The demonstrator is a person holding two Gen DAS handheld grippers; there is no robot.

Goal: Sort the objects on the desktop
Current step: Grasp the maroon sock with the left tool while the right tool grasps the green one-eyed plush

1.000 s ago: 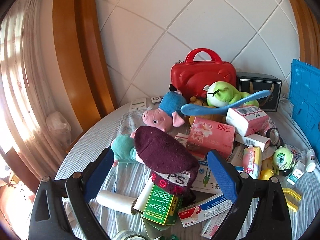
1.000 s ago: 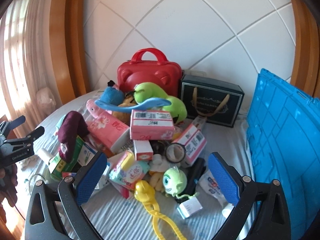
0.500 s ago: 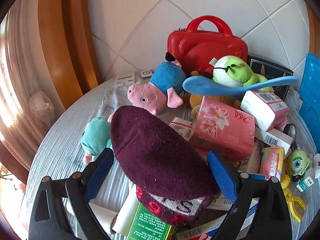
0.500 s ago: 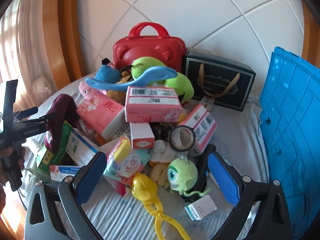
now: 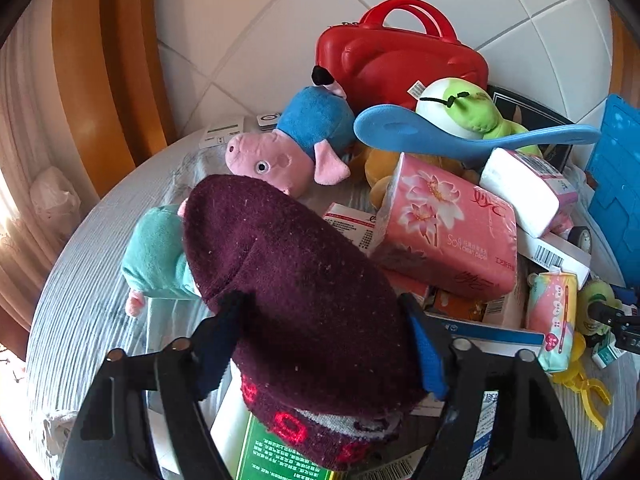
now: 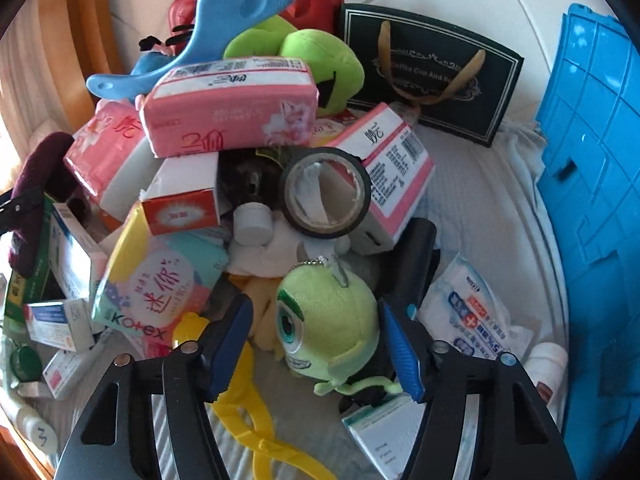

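Sorting has barely begun, I'd say: nearly everything is heaped mid-table (image 6: pixel 480 200), blue plastic crate (image 6: pixel 600 160) alongside. Left claw (image 5: pixel 320 340) has just been closing, pads pressing the fuzzy maroon knitted sock (image 5: pixel 296 280) atop the pile. Right claw (image 6: pixel 316 344) has been narrowing around the green one-eyed plush monster (image 6: pixel 332 328), apparently not gripping yet.

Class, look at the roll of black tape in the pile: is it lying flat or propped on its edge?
Propped on edge, tilted. The tape leans against a pink-and-white box, its round hole facing the right wrist camera.
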